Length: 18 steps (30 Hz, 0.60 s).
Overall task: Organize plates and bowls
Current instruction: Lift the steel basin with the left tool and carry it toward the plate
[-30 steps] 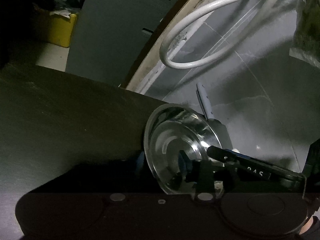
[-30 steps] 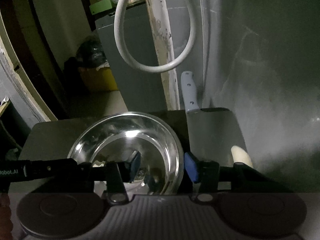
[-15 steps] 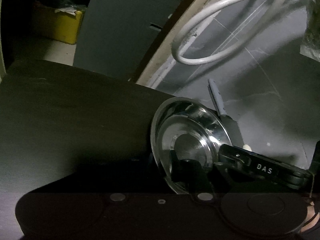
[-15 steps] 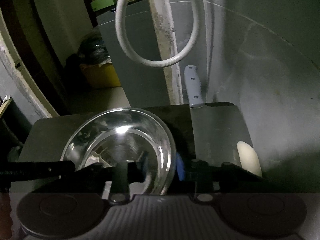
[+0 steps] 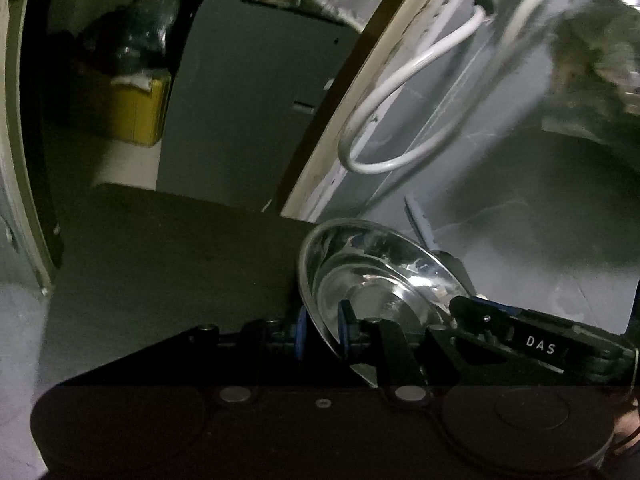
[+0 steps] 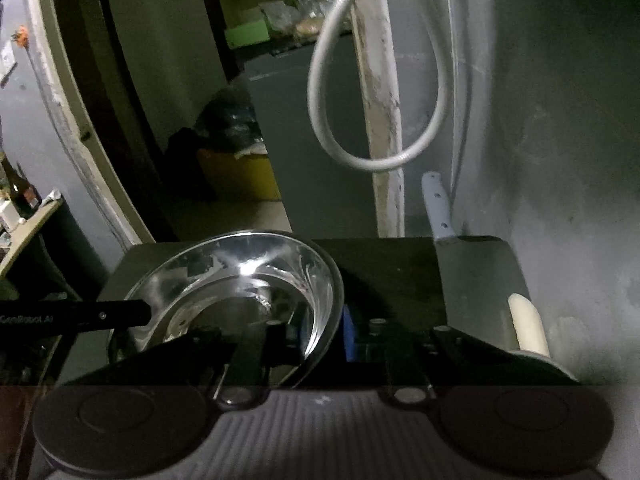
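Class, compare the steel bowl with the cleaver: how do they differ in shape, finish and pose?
The steel bowl is round, the cleaver rectangular. The bowl shines mirror-bright; the cleaver looks dull grey. The bowl is tilted; the cleaver lies flat. Both look metal.

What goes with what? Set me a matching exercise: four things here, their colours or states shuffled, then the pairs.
Things:
1. steel bowl
2. hose
3. bin
4. cleaver

Colours or states:
A. yellow
B. flat grey blade, pale handle
C. shiny metal
D. white, hanging in a loop

Pairs: 1-C, 2-D, 3-A, 4-B
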{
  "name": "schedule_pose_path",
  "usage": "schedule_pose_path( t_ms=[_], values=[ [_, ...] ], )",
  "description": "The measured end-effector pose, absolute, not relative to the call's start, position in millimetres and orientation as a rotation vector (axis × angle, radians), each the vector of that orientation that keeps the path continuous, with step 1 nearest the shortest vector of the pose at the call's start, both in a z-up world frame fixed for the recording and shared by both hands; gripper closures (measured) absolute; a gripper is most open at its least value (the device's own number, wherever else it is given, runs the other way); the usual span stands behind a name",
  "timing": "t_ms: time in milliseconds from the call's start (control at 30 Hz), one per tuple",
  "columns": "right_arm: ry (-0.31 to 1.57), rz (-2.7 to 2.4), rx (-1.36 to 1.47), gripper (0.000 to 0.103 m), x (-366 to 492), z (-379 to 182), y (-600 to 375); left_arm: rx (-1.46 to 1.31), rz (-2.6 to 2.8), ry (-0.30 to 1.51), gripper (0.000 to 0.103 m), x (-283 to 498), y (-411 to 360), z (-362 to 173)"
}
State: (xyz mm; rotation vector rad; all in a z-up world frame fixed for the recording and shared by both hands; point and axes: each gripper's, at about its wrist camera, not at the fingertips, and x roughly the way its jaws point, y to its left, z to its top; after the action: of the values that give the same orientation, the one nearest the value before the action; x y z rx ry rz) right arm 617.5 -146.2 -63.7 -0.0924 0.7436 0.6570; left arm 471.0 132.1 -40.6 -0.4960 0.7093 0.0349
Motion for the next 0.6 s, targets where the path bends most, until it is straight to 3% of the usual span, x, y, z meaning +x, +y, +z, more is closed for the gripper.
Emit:
schedule_pose_path(
  t_ms=[367,600],
  values=[
    [0.666,0.662,-0.102,0.086,523.7,-20.9,-153.0,-0.39,0.003,0.668,0.085,387.0,131.8,-5.6],
    [0.683,0.663,-0.125,0.086,452.2,-27.4,-159.1,-0.305,-0.002,0.715,0.085,325.0,126.7,-8.8]
  ],
)
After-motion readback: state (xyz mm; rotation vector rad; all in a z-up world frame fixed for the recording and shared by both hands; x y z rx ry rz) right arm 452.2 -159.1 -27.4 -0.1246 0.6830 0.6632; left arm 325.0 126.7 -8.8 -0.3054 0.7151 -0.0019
